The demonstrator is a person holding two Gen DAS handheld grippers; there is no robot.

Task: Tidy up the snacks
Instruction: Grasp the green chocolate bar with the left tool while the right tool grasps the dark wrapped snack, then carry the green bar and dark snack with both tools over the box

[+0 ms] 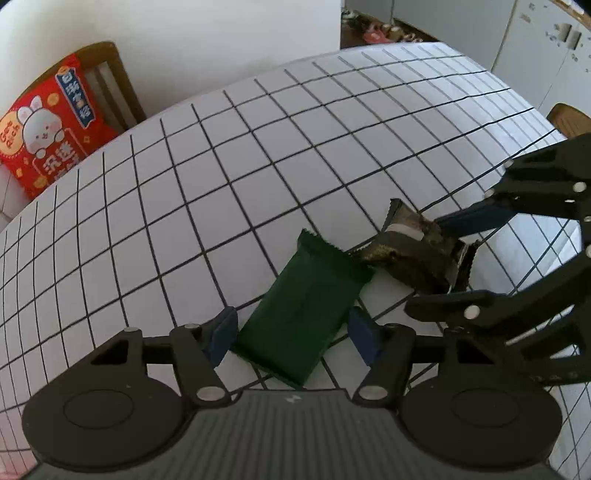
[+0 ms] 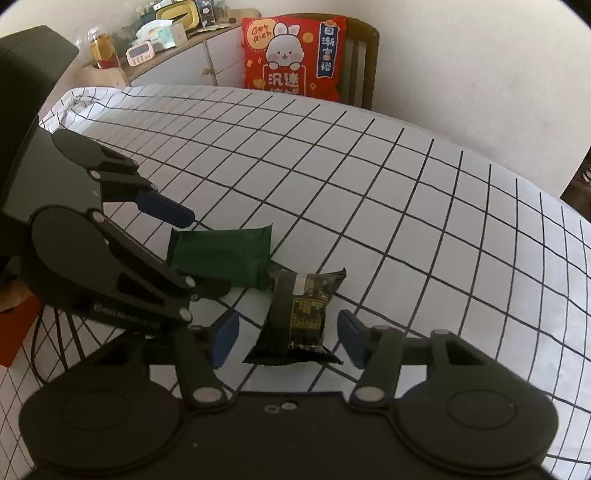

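Note:
A dark green snack packet (image 1: 306,302) lies flat on the checked tablecloth (image 1: 295,147). My left gripper (image 1: 291,334) straddles it from above, and its blue pads (image 1: 221,332) stand close to the packet's long edges without visibly pressing. A black snack packet (image 2: 295,314) with gold print lies just beside the green packet (image 2: 221,254), one end touching it. My right gripper (image 2: 288,339) stands over the black packet with a clear gap on each side. In the left wrist view the right gripper (image 1: 432,266) brackets the black packet (image 1: 417,254). The left gripper (image 2: 188,251) comes in from the left.
A red rabbit-print cushion (image 2: 295,55) leans on a wooden chair (image 2: 364,62) behind the table. A sideboard (image 2: 166,37) with bottles, tissues and boxes stands at the back left. White cabinets (image 1: 546,55) and shoes (image 1: 373,35) on the floor lie beyond the table's far edge.

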